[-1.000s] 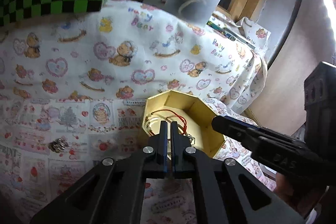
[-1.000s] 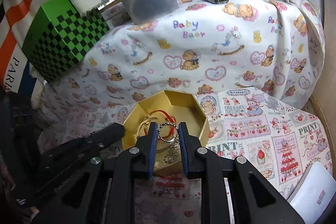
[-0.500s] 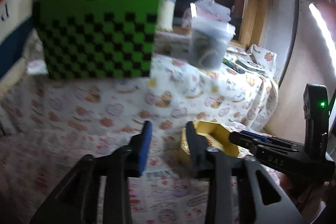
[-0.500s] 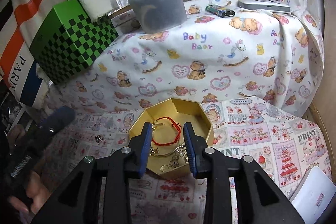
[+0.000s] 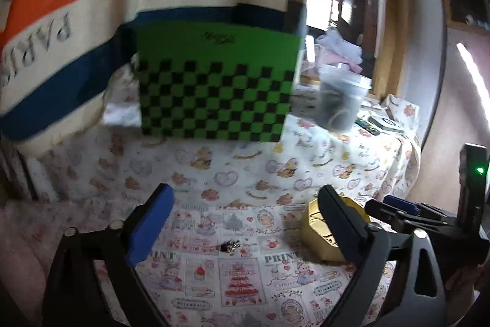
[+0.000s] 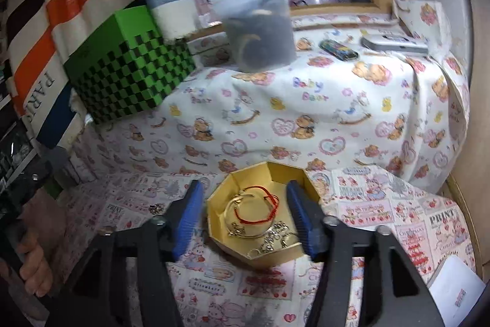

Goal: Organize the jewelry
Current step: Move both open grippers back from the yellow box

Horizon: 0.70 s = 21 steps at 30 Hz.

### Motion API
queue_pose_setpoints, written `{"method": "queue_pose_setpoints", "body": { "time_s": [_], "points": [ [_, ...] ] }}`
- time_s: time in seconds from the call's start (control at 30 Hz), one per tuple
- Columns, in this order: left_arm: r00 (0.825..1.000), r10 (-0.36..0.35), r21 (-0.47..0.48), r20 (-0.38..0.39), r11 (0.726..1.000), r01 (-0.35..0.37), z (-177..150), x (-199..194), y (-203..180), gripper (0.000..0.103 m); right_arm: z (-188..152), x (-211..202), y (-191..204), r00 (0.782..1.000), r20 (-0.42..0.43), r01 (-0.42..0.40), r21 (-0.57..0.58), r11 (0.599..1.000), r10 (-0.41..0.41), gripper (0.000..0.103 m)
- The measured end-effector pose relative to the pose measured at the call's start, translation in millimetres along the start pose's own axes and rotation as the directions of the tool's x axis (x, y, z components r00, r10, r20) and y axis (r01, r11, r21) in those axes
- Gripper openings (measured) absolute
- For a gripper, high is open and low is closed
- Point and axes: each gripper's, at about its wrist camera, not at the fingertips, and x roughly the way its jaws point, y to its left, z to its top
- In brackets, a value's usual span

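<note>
A gold hexagonal box [image 6: 260,210] sits on the patterned cloth and holds a red cord bracelet [image 6: 260,204], a gold bangle and silver chain pieces. My right gripper [image 6: 245,219] is open, its jaws either side of the box, above it. A small silver jewelry piece [image 5: 229,245] lies loose on the cloth left of the box [image 5: 315,229]; it also shows in the right wrist view [image 6: 155,208]. My left gripper [image 5: 245,226] is wide open and empty, above the cloth with the loose piece between its jaws.
A green and black checkered box [image 6: 122,66] stands at the back left. A lidded plastic tub [image 6: 257,26] stands behind on the raised bear-print cloth, with a lighter [image 6: 338,49] and a phone [image 6: 395,43] to its right. A white card [image 6: 456,293] lies at front right.
My left gripper has opened wide and drawn back to the left, away from the box. My right gripper has opened, leaving the chain piece in the box, and has risen.
</note>
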Motion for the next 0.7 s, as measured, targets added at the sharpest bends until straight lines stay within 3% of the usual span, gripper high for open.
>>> {"method": "queue_pose_setpoints", "body": {
  "time_s": [0.07, 0.2, 0.3, 0.7],
  "points": [
    [1.000, 0.008, -0.040, -0.020, 0.999, -0.009, -9.0, 6.2, 8.0, 0.099, -1.5, -1.2, 6.0, 1.000, 0.014, 0.008, -0.027, 1.000, -0.008, 0.070],
    [0.996, 0.080, 0.045, -0.033, 0.996, -0.078, -19.2, 15.3, 8.2, 0.099, -3.9, -1.4, 12.6, 1.000, 0.023, 0.005, -0.042, 0.999, -0.004, 0.080],
    [0.997, 0.069, 0.023, -0.039, 0.997, -0.069, -21.9, 17.2, 13.8, 0.099, -5.7, -0.1, 13.9, 0.999, 0.028, 0.022, -0.047, 0.999, -0.021, 0.084],
    [0.988, 0.124, -0.064, -0.094, 0.989, -0.130, -27.3, 30.0, 39.6, 0.100, -9.6, 11.1, 5.7, 0.999, 0.001, 0.052, -0.019, 0.998, -0.052, 0.086]
  ]
}}
